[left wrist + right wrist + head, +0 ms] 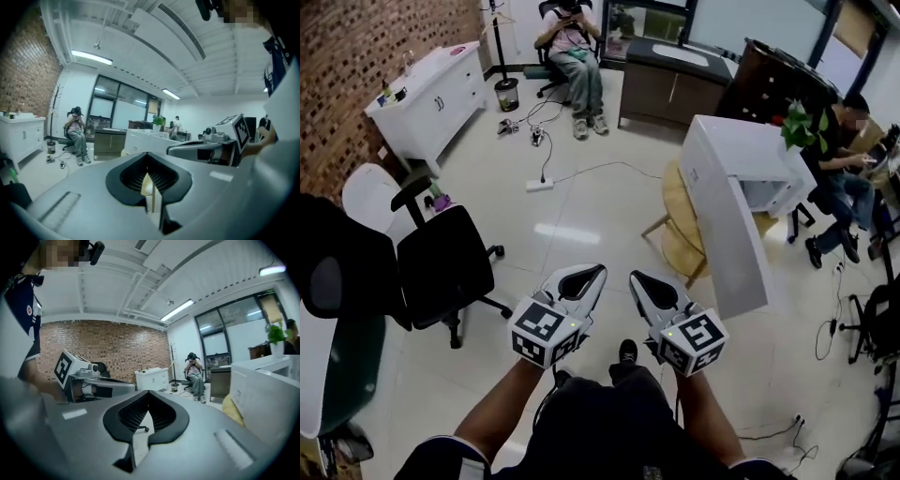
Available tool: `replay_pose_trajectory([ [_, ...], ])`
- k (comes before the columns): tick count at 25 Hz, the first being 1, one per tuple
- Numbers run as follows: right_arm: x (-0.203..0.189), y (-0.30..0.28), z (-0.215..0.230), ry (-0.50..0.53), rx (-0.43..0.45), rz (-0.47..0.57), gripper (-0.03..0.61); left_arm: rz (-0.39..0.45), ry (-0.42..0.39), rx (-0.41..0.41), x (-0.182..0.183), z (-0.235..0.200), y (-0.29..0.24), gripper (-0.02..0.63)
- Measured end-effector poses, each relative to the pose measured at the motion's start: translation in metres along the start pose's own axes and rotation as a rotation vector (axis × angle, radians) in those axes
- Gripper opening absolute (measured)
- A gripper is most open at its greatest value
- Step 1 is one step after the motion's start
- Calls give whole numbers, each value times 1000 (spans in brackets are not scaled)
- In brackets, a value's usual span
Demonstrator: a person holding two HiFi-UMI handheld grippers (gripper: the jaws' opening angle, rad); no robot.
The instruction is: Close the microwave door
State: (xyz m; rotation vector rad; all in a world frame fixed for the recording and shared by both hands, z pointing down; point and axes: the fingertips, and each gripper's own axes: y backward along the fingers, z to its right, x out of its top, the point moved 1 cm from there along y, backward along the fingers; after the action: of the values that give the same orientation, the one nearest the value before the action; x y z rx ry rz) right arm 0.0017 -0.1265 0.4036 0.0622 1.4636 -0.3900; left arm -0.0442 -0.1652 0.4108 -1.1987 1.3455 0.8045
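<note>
Head view: we hold the left tongs (596,272) and right tongs (636,277) side by side above the floor, both closed and empty. To the far right, the white microwave (745,145) sits on a round wooden desk (675,199), its door (727,234) swung open toward us.

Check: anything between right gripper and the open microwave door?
Head view: only bare floor separates the right gripper from the near edge of the microwave door; a wooden stool stands farther back.
</note>
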Motion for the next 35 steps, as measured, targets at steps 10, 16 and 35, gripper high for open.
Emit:
replay_pose_trajectory([
  [10, -19, 120, 89, -78, -438, 14, 2, -61, -44, -411, -6, 107, -111, 12],
  [16, -29, 172, 114, -121, -645, 67, 2, -99, -100, -588, -11, 153, -140, 12],
  [35, -78, 226, 202, -293, -915, 22, 2, -159, -130, -687, -18, 187, -207, 12],
])
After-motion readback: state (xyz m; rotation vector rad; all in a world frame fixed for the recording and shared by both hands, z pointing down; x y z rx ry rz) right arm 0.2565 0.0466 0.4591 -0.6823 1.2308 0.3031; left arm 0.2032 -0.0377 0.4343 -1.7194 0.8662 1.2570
